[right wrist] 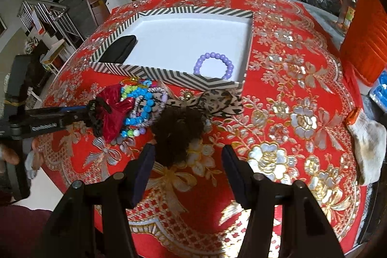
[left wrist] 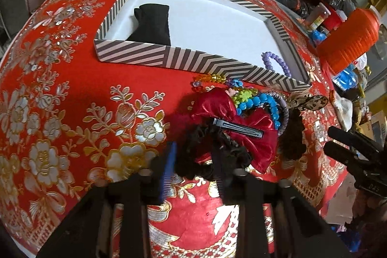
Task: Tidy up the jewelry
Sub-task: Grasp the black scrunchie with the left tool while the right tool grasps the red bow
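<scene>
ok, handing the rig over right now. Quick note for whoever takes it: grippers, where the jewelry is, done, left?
Left gripper: shut on the black scrunchie at the near edge of the pile.
Right gripper: open, empty, over the cloth beside the dark fluffy scrunchie.
Striped box: holds the purple bead bracelet in its near right corner and a black pouch at its left side.
Done: one bracelet boxed.
Left: the pile in front of the box: red satin bow clip, blue bead bracelet, other beads, leopard bow, both scrunchies.
</scene>
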Tool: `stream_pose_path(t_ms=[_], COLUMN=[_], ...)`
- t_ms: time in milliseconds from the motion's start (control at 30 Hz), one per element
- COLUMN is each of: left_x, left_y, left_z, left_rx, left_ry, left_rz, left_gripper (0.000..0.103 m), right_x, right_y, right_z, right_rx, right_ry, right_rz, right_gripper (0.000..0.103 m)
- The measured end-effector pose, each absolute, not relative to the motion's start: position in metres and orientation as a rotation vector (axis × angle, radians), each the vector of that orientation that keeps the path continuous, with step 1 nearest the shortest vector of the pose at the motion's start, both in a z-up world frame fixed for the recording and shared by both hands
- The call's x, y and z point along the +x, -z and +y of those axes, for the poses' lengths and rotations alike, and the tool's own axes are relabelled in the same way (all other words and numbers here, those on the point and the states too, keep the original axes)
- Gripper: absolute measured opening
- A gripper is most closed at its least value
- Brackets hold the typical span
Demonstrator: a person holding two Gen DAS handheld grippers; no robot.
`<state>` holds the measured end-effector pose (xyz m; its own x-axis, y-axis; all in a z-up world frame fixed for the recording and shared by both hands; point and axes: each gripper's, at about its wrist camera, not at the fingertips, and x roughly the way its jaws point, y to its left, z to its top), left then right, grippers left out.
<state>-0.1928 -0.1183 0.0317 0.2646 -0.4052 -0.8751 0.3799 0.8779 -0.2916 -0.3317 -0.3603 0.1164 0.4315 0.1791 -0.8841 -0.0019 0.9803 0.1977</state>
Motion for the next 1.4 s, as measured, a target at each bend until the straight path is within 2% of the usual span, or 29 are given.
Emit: stream_pose_path(t_ms=[33,100,233,300,667,900,1000,1033,1100,1400], left_x=[-0.193,-0.192,-0.193,-0.192,-0.187,-0.184,-0.182,-0.182,-0.181,-0.175], left_y=[-0.032,-0.034,-0.046,-0.049,-0.061,-0.064,-0.067,-0.068,-0.071,-0.102], left_z=[-0.118,-0.115,-0.102,-0.096,-0.068,-0.064,-0.065,-0.066,-0.067,-0.092], left_rx=[-0.019,-0.008,-0.009,-0.017,-0.048,-0.048,-0.052,-0.054,-0.052,-0.027], left_ry=[0.533,0.536,0.521,0.517,0.439,0.427,0.430,0.432,0.435,0.483], left_rz=[1.192,1.188,1.173,1.176,1.152,1.144,1.143,1.142,1.135,1.071], left_gripper=[0.003,0.000,0.000,0.000,0.000,0.000,0.000,0.000,0.000,0.000], right_x=[-0.330,-0.325,-0.313,-0.304,-0.262,-0.253,-0.253,-0.254,-0.259,-0.283], right_y=[-0.117,-0.119,-0.120,-0.119,-0.103,-0.080,-0.076,-0.078,-0.087,-0.132], right_z=[-0.358,-0.350,-0.331,-0.319,-0.257,-0.249,-0.248,-0.249,-0.252,-0.288], right_rx=[0.173,0.165,0.145,0.123,-0.025,-0.062,-0.078,-0.072,-0.032,0.139], right_ry=[-0.123,-0.158,-0.231,-0.270,-0.452,-0.451,-0.451,-0.450,-0.458,-0.395], right_rz=[1.119,1.112,1.104,1.102,1.129,1.180,1.181,1.173,1.150,1.029], right_gripper=[0.060,0.059,0.046,0.044,0.044,0.043,0.020,0.016,0.013,0.013])
